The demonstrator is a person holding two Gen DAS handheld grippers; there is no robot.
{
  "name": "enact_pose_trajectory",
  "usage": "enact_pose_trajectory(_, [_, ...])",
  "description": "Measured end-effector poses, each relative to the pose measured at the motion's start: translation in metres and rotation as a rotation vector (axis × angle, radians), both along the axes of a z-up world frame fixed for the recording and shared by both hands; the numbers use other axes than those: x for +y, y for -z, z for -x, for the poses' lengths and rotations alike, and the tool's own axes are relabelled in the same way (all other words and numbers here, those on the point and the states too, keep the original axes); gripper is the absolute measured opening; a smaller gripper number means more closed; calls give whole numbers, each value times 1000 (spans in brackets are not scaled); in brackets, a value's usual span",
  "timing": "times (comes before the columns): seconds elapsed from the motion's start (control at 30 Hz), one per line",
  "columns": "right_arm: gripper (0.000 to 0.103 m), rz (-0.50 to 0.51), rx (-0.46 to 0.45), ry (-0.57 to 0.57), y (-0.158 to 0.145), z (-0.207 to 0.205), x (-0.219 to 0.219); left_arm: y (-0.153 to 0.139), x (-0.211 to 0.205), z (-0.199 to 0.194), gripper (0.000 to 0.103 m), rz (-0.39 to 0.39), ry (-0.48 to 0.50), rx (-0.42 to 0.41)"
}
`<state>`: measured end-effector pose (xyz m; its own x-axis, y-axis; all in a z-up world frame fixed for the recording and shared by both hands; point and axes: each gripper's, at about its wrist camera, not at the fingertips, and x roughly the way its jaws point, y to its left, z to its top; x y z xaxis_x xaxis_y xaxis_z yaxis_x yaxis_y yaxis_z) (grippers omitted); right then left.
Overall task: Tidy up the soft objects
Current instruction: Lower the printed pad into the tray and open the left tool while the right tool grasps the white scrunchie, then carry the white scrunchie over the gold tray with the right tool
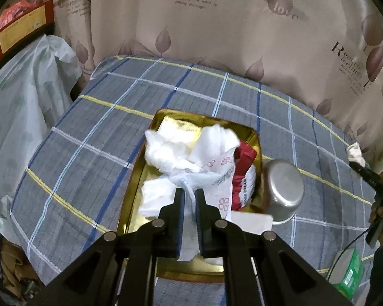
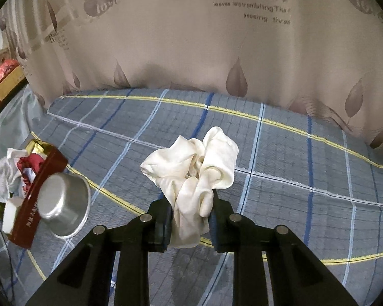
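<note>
Over tin [image 1: 138, 178]: left gripper [image 1: 190, 193] pinches white cloth [image 1: 212, 150], bunched w/ soft bits inside, prob. to drop it in.
Right gripper [image 2: 190, 204]: clamped on cream cloth [image 2: 194, 168], lifted off bed [image 2: 293, 153], likely tin-bound.
Cup [image 2: 63, 209]: upturned beside tin, not soft.

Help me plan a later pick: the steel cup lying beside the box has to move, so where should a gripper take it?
Grip the steel cup by its rim wall, one finger inside, one outside, coming from the open mouth's side. It lies tipped against the red box, its smooth round base facing the camera, probably too wide and slippery to pinch.
</note>
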<state>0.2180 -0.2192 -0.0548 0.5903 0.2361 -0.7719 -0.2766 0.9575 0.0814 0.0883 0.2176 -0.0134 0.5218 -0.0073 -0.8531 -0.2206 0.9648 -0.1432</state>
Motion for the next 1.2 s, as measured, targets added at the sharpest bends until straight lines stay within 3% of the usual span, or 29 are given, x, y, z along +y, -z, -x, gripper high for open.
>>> enact_pose_trajectory(0.3, [21, -47, -37, 42, -23, 12, -8, 21, 6, 5, 9, -28, -1, 40])
enact_pose_trajectory(0.6, [21, -51, -37, 57, -26, 26, -7, 30, 19, 7, 15, -44, -36, 69])
enact_pose_trajectory(0.67, [21, -53, -35, 61, -26, 29, -6, 32, 23, 9, 31, -63, -51, 82])
enact_pose_trajectory(0.73, [21, -49, -35, 64, -25, 30, -5, 33, 27, 11, 36, -63, -64, 93])
enact_pose_trajectory(0.93, [21, -52, -21, 67, -21, 33, -1, 29, 44, 22, 37, -26, -103, 79])
enact_pose_trajectory(1.2, [21, -41, -16, 48, -19, 41, 15, 10, 52, 43, 38, -131, -163, 6])
